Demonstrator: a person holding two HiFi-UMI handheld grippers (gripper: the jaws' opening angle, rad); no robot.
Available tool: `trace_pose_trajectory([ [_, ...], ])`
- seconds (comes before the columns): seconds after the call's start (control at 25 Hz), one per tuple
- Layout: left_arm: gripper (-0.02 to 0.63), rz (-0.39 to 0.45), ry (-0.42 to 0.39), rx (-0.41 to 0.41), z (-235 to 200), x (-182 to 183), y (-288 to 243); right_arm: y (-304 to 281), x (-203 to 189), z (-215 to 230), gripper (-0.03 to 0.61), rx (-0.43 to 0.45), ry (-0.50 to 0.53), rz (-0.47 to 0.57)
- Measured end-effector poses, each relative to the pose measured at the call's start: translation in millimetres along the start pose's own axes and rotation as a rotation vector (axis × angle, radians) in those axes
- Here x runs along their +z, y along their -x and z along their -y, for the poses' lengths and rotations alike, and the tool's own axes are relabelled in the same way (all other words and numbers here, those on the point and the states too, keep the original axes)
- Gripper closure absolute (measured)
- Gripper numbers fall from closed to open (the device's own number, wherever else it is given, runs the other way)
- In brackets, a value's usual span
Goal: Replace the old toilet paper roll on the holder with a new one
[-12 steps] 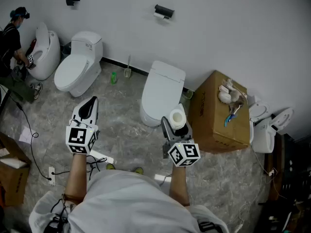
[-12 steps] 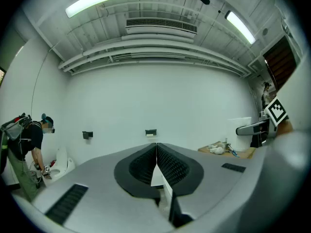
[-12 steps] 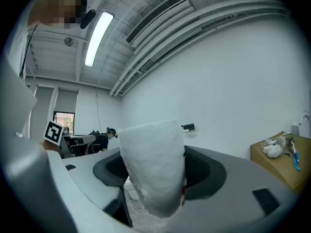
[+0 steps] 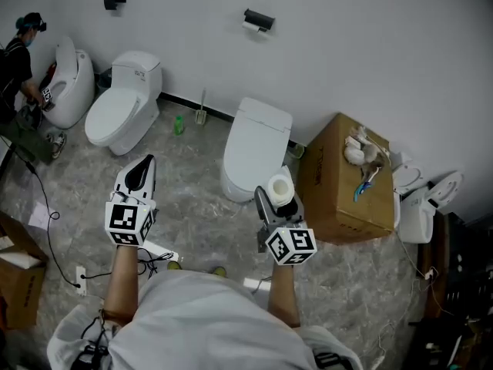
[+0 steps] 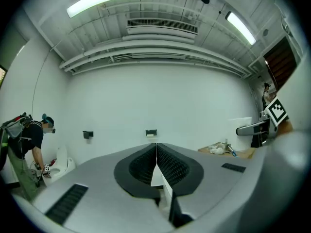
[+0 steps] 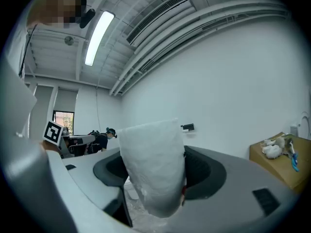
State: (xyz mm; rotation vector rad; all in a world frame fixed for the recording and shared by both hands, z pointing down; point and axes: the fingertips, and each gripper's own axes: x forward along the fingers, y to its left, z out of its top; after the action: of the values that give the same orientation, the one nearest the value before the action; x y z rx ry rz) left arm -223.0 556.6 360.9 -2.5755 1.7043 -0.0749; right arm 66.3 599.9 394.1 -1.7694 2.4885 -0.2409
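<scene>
**A:** Head view: anything moved in the last half second?

**B:** Barely. Your right gripper (image 4: 282, 200) still clamps the new roll (image 4: 280, 186), and the holder (image 4: 259, 19) is well off, so you're still on the approach.

**A:** Left gripper view?

**B:** Your left gripper (image 5: 156, 148) is clenched and empty.

**A:** Right gripper view?

**B:** Only there do you see the roll squeezed on both sides.

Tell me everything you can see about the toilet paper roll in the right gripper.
The toilet paper roll is white, full and soft-looking. The head view shows its round end with the hollow core facing up, so it stands roughly upright, leaning slightly. The right gripper is shut on it, dark pads pressing its sides; nothing else touches it. It hangs in the air over the marbled floor, near the closed toilet and the cardboard box.
</scene>
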Motion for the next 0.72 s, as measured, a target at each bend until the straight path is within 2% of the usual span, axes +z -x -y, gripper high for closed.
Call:
trace_pose_trajectory([
  [0.56, 0.588, -0.006, -0.007, -0.01, -5.3, -6.6, 4.3, 7.1, -1.9, -8.7, 0.255, 0.008, -0.015, 0.014],
  [0.72, 0.517, -0.008, -0.001, -0.01, -8.5, -7.6, 6.0, 7.2, -4.5, -11.5, 0.255, 0.007, -0.014, 0.011],
])
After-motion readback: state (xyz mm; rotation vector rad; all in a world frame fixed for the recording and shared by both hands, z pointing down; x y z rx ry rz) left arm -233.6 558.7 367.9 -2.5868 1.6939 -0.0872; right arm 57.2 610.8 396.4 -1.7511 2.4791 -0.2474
